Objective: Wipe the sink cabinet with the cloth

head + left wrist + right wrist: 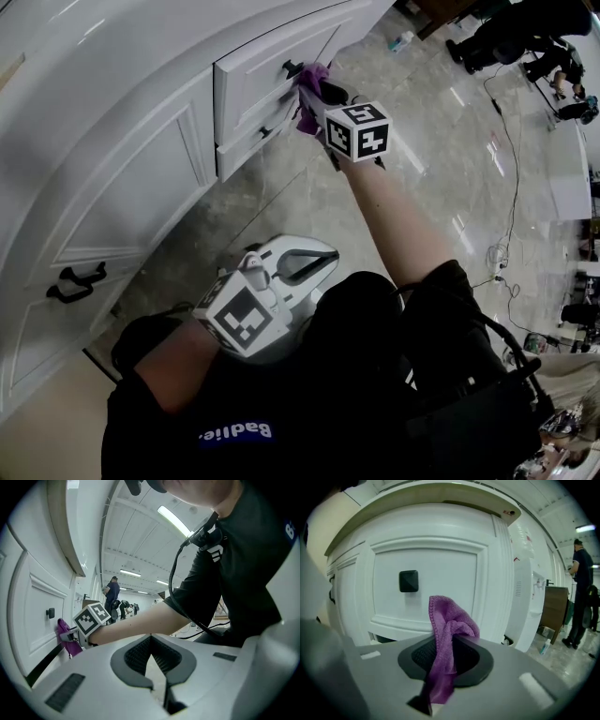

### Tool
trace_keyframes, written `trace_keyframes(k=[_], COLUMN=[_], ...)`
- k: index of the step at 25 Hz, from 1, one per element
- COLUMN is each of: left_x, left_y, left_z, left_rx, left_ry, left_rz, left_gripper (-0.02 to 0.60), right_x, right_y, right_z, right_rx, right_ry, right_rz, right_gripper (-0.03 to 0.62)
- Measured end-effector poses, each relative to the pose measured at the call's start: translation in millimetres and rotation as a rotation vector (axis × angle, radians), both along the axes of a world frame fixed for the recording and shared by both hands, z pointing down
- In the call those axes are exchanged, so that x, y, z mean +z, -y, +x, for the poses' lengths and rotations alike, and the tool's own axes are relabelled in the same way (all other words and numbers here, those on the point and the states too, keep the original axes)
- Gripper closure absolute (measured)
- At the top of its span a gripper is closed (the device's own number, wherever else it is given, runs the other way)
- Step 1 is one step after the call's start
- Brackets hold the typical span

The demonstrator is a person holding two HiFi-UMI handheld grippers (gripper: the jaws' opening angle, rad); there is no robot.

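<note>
The white sink cabinet [141,169] curves along the left of the head view. My right gripper [314,94] is shut on a purple cloth [311,80], which it holds against a drawer front [253,66] right beside the black knob [292,67]. In the right gripper view the cloth [450,620] hangs out between the pads of that gripper [445,658], just below and to the right of the knob [408,581]. My left gripper [305,262] is held back near the person's body, shut and empty [152,660], away from the cabinet.
Two black pull handles [77,281] sit on the lower door at left. A marble floor [441,169] stretches to the right, with cables [511,187] and a small bottle [401,41] on it. People [525,37] stand far back. A brown cabinet [555,606] stands beyond the sink cabinet's end.
</note>
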State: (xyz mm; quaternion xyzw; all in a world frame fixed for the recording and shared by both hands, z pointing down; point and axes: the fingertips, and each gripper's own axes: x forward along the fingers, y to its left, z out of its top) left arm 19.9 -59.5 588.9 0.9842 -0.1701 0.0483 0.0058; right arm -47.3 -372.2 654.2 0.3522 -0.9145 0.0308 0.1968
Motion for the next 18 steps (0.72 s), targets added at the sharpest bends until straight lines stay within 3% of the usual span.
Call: trace_keyframes(k=[7, 13, 18], left_x=[9, 11, 7], left_y=[1, 3, 5], left_z=[2, 4, 3], left_rx=[0.007, 0.012, -0.001], left_ry=[0.008, -0.003, -0.006], left_rz=[-0.021, -0.015, -0.007], left_gripper=[0.581, 0.581, 0.581], right_x=[7, 6, 4], right_y=[-76, -143, -155], right_z=[-53, -98, -103], right_rx=[-0.178, -0.384, -0.432], right_ry=[0.063, 0.054, 0.091], right_rz=[-0.021, -0.011, -0.023], right_gripper=[0.523, 0.523, 0.523])
